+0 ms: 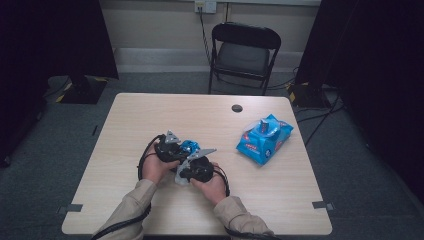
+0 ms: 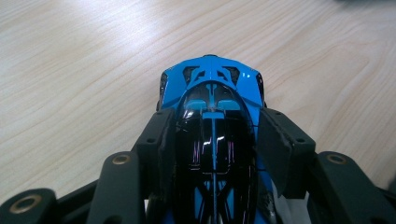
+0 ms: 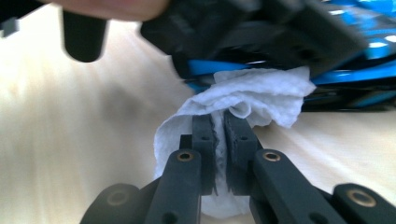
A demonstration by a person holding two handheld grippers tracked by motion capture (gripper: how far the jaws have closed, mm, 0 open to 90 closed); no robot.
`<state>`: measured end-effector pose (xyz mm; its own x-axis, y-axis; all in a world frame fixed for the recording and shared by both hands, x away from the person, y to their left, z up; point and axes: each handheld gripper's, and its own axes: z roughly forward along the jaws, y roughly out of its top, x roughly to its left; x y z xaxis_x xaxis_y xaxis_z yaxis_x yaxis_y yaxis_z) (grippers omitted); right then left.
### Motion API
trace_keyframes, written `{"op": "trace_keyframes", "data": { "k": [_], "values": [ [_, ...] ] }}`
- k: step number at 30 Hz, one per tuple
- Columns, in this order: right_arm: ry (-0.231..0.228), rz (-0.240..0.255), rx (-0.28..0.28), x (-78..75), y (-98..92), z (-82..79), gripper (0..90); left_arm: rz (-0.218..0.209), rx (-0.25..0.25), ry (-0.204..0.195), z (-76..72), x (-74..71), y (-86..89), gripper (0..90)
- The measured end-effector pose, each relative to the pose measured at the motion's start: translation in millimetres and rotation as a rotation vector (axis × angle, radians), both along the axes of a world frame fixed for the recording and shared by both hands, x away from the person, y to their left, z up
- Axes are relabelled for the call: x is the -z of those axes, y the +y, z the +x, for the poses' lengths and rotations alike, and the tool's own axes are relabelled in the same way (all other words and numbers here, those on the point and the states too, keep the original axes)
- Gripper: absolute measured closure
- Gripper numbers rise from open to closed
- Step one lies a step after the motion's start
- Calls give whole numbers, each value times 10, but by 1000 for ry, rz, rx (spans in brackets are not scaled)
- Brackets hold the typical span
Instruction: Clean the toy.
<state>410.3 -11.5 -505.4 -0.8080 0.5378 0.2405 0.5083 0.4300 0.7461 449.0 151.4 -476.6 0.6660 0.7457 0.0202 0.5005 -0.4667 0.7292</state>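
Two tools met over the desk (image 1: 125, 120). The left tool (image 2: 212, 135) squeezed a blue toy car (image 2: 212, 88), its back end cut off. The right tool (image 3: 219, 126) pinched a white wipe (image 3: 252, 93), partly hiding it.

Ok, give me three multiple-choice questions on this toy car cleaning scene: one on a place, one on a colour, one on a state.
1. Where does the blue wipes pack lie?
A. on the chair
B. on the table, to the right of the hands
C. on the floor

2. What colours is the toy car?
A. blue and black
B. red and white
C. all yellow

3. What does the right gripper do?
A. stands wide open
B. pinches a white wipe
C. grips the pack

Answers: 1 B, the high view shows it on the tabletop; 2 A, the left gripper clamps its blue and black body; 3 B, the jaws close on the wipe against the car.
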Motion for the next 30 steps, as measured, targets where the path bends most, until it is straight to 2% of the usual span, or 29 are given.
{"op": "trace_keyframes", "data": {
  "k": [3,10,16,20,23,25,26,27,28,29,30],
  "values": [
    [13,16,-16,9,28,-30,844,0,1,1,-9,3,-4,478],
    [12,21,-51,-14,3,-85,835,1,-1,-1,-16,2,-3,478],
    [-9,12,-43,-110,-191,-102,830,8,-3,-14,-25,6,-7,473],
    [-21,-3,-17,-145,-382,-70,808,15,2,4,-31,-2,-36,449],
    [-29,-5,23,-157,-512,-49,763,22,2,-8,-43,-15,-32,428],
    [-47,-10,46,-173,-576,-40,696,25,8,-18,-66,-54,-30,406],
    [-58,-21,59,-185,-600,-39,644,0,11,-13,-84,-71,-38,411],
    [-66,-25,69,-197,-624,-38,621,7,26,-25,-93,-104,-33,415],
    [-69,-25,73,-210,-649,-33,581,-6,31,-17,-117,-129,-42,415],
    [-73,-29,83,-226,-670,-29,536,-2,36,-34,-131,-158,-42,414],
    [-85,-39,94,-246,-694,-28,528,-6,41,-32,-149,-183,-46,414]
  ]
}}
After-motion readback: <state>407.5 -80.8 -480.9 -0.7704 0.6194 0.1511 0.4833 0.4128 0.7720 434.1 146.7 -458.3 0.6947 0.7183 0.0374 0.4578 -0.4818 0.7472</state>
